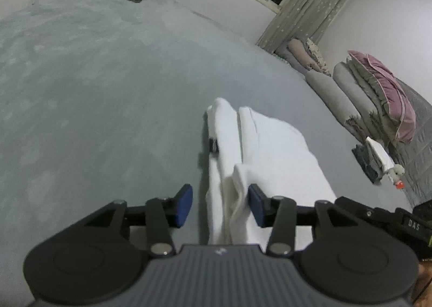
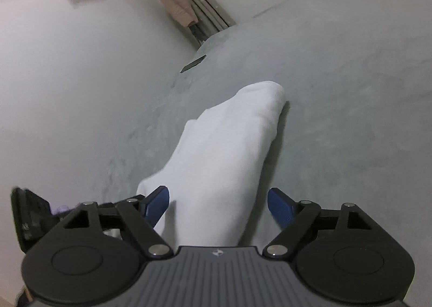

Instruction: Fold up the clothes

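Loosely, white garment [image 1: 270, 145] between released left gripper [image 1: 220, 205], likewise under released right gripper [image 2: 218, 205]

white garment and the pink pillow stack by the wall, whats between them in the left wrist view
Only bare grey bedsheet lies between the folded white garment and the pink pillow stack, as the left wrist view shows.

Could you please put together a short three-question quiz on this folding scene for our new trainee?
1. True or false: the left gripper is clamped on the white garment.
2. What surface does the garment lie on?
3. Which is at the bed's far side: (a) a pile of bedding, (b) a chair, (c) a lamp?

Key: 1. False; both it and the right gripper are open. 2. The grey bed cover. 3. (a), the pile of bedding.
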### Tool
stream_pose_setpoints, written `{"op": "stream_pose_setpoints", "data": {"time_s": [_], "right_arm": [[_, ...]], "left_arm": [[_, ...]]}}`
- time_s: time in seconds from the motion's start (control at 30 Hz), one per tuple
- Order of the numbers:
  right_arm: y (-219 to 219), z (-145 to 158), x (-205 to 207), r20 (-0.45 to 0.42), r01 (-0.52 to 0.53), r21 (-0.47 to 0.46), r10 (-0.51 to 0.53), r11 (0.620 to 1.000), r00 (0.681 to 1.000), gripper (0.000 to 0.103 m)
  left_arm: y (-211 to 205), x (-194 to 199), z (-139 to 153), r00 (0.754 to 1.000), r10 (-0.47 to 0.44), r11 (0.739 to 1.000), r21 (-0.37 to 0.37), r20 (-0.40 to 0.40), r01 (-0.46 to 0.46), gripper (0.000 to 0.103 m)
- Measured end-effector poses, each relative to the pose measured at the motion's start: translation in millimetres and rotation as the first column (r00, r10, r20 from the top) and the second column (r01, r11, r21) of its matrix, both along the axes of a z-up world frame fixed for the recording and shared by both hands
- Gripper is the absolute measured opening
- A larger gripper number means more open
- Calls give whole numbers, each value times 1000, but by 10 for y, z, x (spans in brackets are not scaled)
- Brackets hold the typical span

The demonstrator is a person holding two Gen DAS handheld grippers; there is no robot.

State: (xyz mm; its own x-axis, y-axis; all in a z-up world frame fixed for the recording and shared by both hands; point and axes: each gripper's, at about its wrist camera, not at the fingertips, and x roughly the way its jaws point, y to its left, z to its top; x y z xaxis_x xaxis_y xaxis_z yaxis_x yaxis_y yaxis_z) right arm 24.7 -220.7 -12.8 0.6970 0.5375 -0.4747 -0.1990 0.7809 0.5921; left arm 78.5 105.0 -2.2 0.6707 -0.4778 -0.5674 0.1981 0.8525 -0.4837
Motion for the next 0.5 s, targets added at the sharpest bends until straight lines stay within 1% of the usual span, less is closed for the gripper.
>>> {"op": "stream_pose_setpoints", "data": {"time_s": [0.03,0.1,0.13,0.17,0.23,0.3,0.37,0.43,0.5], "right_arm": [[-23,-11,64,-10,1,26,-1,1000,1000,80],[-26,-29,169,-19,6,33,-5,999,1000,75],[-10,-53,212,-26,2,28,-1,1000,1000,66],[5,-77,256,-34,-1,23,2,1000,999,58],[30,-116,288,-34,-1,3,1,1000,999,52],[33,-135,297,-32,3,-5,-3,1000,999,47],[44,-132,278,-27,8,-23,-9,1000,1000,37],[71,-129,254,-19,16,-47,-17,999,1000,36],[105,-132,289,-13,12,-54,-12,998,1000,37]], "left_arm": [[-16,39,-5,1000,0,1000,1,9,0,43],[-53,104,-23,1000,-4,1000,9,20,4,41],[-71,127,-34,1000,-8,1000,15,25,8,36],[-86,135,-46,999,-16,1000,20,30,15,34],[-120,144,-73,999,-26,999,35,42,25,29],[-148,128,-84,998,-36,998,52,56,34,27],[-166,100,-74,997,-43,997,67,69,38,25],[-161,80,-73,996,-43,997,71,75,38,25],[-154,74,-74,996,-42,997,71,76,37,25]]}}
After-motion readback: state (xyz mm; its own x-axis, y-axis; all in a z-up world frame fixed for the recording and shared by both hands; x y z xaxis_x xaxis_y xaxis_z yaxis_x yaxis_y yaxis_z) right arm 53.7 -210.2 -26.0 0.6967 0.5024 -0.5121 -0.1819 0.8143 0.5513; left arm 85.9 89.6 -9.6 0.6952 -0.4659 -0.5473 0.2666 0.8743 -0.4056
